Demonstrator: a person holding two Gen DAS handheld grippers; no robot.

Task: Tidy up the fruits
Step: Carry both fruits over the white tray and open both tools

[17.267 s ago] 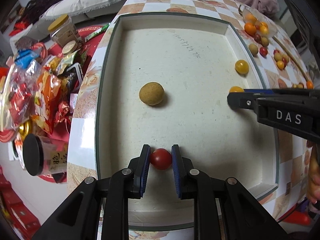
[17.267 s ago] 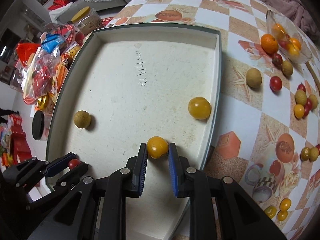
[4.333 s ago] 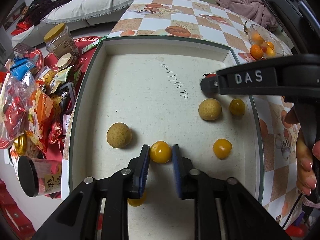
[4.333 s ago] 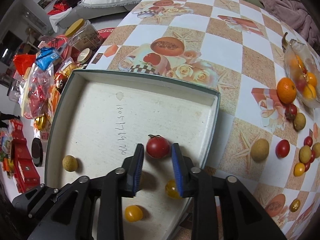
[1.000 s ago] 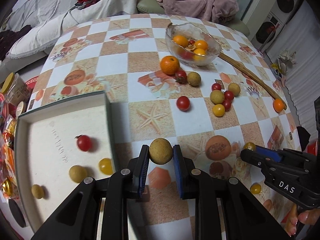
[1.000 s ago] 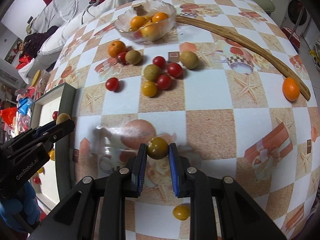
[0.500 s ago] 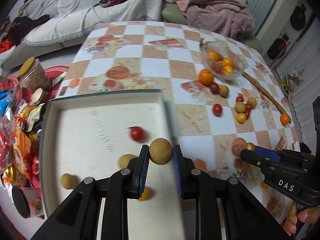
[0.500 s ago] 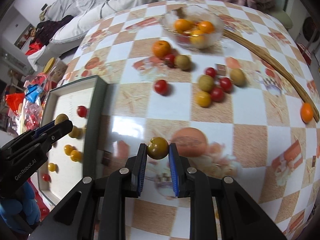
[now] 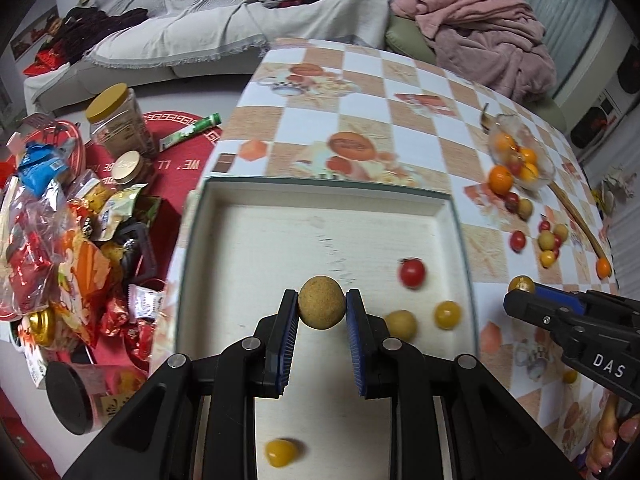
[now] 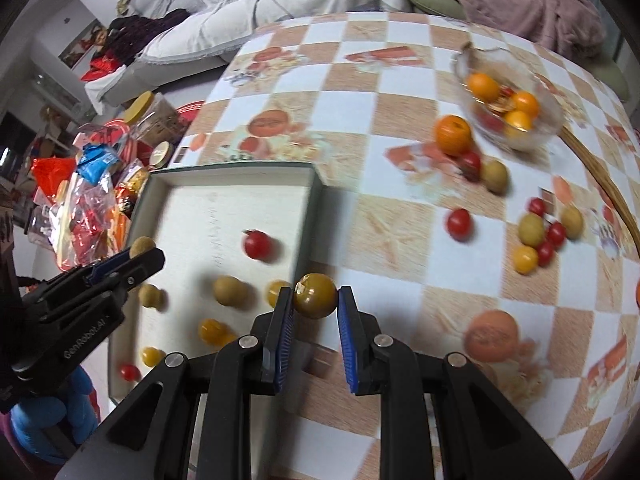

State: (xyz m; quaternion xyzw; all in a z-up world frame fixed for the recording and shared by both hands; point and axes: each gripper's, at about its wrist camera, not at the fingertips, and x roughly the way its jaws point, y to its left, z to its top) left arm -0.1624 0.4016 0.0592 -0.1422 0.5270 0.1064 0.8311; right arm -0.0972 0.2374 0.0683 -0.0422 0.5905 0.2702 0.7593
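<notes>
My left gripper [image 9: 322,308] is shut on a tan round longan [image 9: 321,307] and holds it above the middle of the shallow white tray [image 9: 320,185]. The tray holds a red cherry tomato [image 9: 412,273], another longan [image 9: 401,324] and yellow tomatoes [image 9: 447,314]. My right gripper [image 10: 315,296] is shut on a dark yellow tomato [image 10: 315,294], above the table just right of the tray's right wall [image 10: 307,216]. The right gripper also shows in the left wrist view [image 9: 520,286], and the left gripper in the right wrist view [image 10: 140,254].
Loose fruits [image 10: 536,232] lie on the checkered table right of the tray. A glass bowl [image 10: 508,100] with oranges stands at the far right, an orange [image 10: 452,134] beside it. Snack packets and jars [image 9: 72,216] crowd the floor left of the table. A sofa stands behind.
Both grippers have swung left from the loose fruits toward the tray, each still holding its fruit. The left one is now over the tray's middle.
</notes>
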